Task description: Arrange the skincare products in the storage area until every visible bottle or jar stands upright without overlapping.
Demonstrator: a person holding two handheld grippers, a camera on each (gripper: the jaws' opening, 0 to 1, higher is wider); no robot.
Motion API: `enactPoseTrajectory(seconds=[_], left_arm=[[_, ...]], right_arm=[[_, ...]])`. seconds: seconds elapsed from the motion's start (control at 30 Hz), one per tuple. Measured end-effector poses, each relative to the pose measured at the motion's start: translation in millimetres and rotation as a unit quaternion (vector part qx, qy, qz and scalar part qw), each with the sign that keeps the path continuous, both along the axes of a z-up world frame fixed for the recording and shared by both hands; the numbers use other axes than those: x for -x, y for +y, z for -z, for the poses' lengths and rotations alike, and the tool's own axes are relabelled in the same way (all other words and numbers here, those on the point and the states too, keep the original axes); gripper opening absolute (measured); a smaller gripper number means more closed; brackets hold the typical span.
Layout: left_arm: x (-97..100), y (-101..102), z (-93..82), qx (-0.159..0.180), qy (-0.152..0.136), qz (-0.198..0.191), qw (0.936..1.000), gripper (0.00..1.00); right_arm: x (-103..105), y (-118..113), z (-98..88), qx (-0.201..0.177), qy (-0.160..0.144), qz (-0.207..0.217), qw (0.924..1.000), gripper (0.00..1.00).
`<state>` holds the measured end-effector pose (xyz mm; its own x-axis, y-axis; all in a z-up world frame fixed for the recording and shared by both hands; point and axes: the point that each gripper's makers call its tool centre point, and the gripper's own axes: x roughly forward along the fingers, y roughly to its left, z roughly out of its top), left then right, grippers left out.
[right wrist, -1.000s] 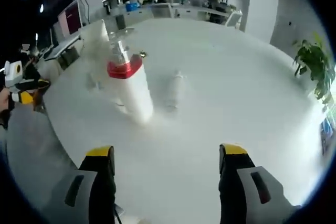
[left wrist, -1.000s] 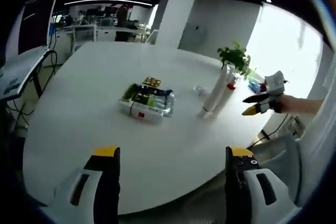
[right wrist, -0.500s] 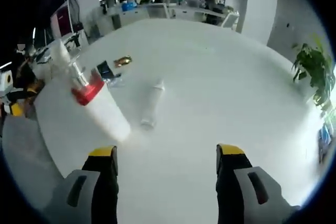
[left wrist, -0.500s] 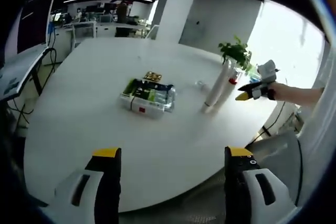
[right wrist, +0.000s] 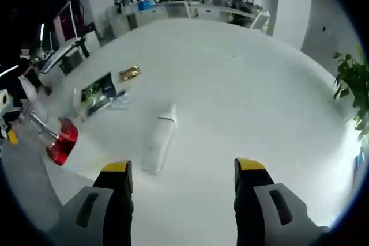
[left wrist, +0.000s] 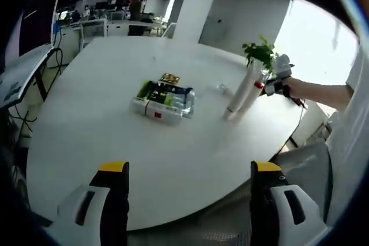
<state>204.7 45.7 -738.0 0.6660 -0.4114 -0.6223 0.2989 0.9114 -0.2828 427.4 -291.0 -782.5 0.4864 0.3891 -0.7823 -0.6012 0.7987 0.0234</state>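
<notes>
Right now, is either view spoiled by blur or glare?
Right gripper view: the red-capped bottle is motion-smeared, while the lying white bottle stays fairly sharp. Left gripper view: the window is blown out behind the plant.

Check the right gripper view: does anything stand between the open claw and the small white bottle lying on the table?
Nothing visible does. The white bottle lies on its side on bare table just ahead of the right claw, nearer its left jaw. The red-collared bottle sits off to the left, outside that path.

On the table [left wrist: 86,125], a tray [left wrist: 163,101] sits left of two seemingly standing bottles [left wrist: 241,93]
</notes>
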Motion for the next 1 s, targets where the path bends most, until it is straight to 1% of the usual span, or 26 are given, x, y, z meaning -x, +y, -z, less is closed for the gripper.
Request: enactPoseTrajectory(seconds=[0.07, 0.17, 0.27, 0.33, 0.5, 0.63, 0.7, 0.73, 0.87, 1.0], left_arm=[[0.0, 0, 0.1, -0.002, 0.001, 0.001, 1.0, 0.86], [-0.1, -1, 0.6, -0.002, 0.005, -0.001, 1.0, 0.87], [0.4, 0, 1.5, -0.001, 0.008, -0.004, 1.0, 0.88], [0.5, 0, 1.6, -0.001, 0.008, -0.003, 1.0, 0.88], [0.5, -1, 2.6, -0.006, 0.011, -0.002, 0.9999, 0.9], [0.3, -1, 3.4, -0.008, 0.012, -0.002, 0.9999, 0.92], [0.3, -1, 3.6, -0.007, 0.013, -0.002, 0.9999, 0.93], [0.2, -1, 3.7, -0.007, 0.013, -0.003, 0.9999, 0.93], [-0.3, 1, 3.6, -0.005, 0.013, -0.005, 0.9999, 0.94], [-0.3, 1, 3.0, -0.006, 0.013, -0.005, 0.9999, 0.94]], right_arm=[[-6, 2, 3.9, 0.0, 0.0, -0.006, 1.0, 0.7], [-12, 14, 5.7, -0.001, 0.008, -0.022, 0.9997, 0.68], [-10, 19, 12.1, -0.002, 0.022, -0.027, 0.9994, 0.63], [-12, 26, 14.2, -0.004, 0.024, -0.03, 0.9992, 0.63], [-18, 37, 25.6, -0.005, 0.039, -0.042, 0.9984, 0.61], [-19, 45, 30.1, -0.003, 0.047, -0.05, 0.9976, 0.59], [-17, 50, 28.9, -0.002, 0.049, -0.053, 0.9974, 0.58], [-20, 51, 31.1, -0.001, 0.05, -0.055, 0.9972, 0.58], [-19, 56, 33.3, 0.006, 0.054, -0.064, 0.9965, 0.53], [-19, 58, 37.1, 0.016, 0.06, -0.069, 0.9957, 0.52]])
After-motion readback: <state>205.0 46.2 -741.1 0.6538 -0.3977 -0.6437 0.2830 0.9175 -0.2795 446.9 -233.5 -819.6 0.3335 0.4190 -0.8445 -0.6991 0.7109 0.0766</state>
